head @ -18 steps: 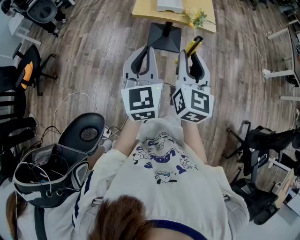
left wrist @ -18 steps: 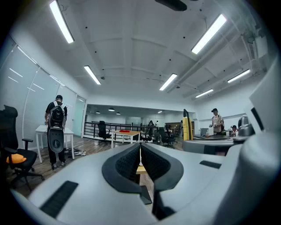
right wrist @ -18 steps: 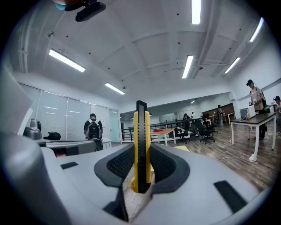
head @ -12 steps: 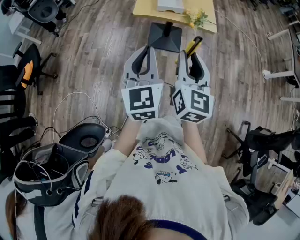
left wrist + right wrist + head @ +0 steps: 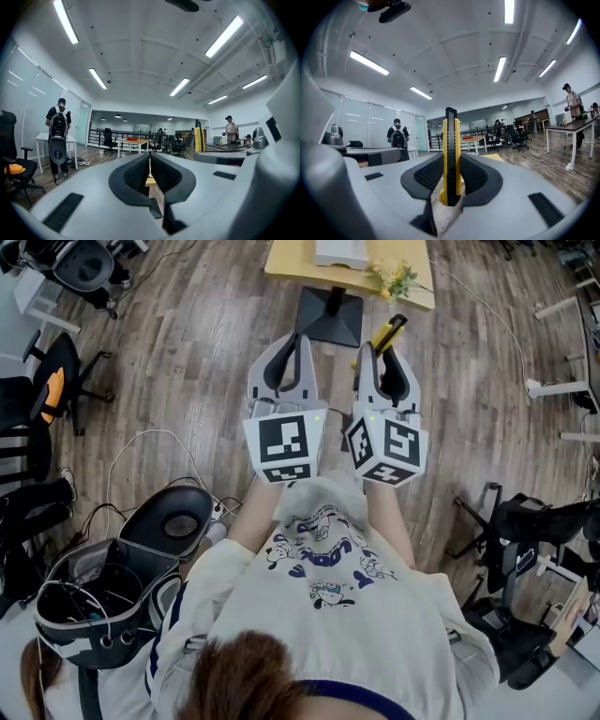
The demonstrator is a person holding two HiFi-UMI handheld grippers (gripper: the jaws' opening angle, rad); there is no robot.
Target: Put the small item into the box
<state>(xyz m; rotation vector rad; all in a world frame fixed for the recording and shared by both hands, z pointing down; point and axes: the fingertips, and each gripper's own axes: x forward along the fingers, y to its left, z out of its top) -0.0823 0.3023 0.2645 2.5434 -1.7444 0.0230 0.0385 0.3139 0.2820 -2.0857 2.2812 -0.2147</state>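
Our right gripper clamps the yellow knife; our left gripper sits pinched together, empty. We should grip firmly and move level toward the far table.

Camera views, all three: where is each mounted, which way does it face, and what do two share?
Head view: on the person's head, facing steeply down at the wood floor; shows hair, shirt, forearms, the left gripper and the right gripper.
Left gripper view: on the left gripper, looking roughly level along its shut, empty jaws into an office.
Right gripper view: on the right gripper, looking roughly level along jaws clamped on a yellow utility knife.
Shared: the knife shows in the head and right gripper views.
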